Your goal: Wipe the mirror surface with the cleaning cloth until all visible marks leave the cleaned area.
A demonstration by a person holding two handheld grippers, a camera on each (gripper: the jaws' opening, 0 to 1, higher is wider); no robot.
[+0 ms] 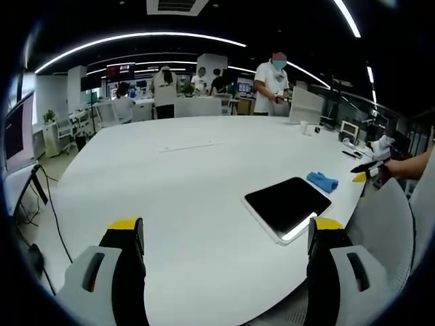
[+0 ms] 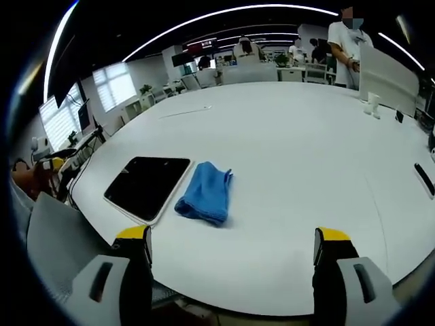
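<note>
A dark rectangular mirror (image 1: 287, 205) with a white frame lies flat on the white table (image 1: 183, 176); in the right gripper view the mirror (image 2: 148, 185) sits left of centre. A folded blue cloth (image 2: 205, 193) lies right beside the mirror's edge, and shows as a small blue cloth (image 1: 322, 181) beyond the mirror in the left gripper view. My left gripper (image 1: 226, 234) is open, above the table's near edge, left of the mirror. My right gripper (image 2: 231, 244) is open, just short of the cloth. The right gripper (image 1: 369, 168) shows far right, held by a hand.
Grey chair backs (image 1: 384, 217) (image 2: 58, 248) stand at the table's edge near the mirror. Small white items (image 2: 372, 103) and a dark flat object (image 2: 424, 178) lie on the far side. Several people (image 1: 272, 81) stand at desks beyond. Cables (image 1: 41, 197) hang left of the table.
</note>
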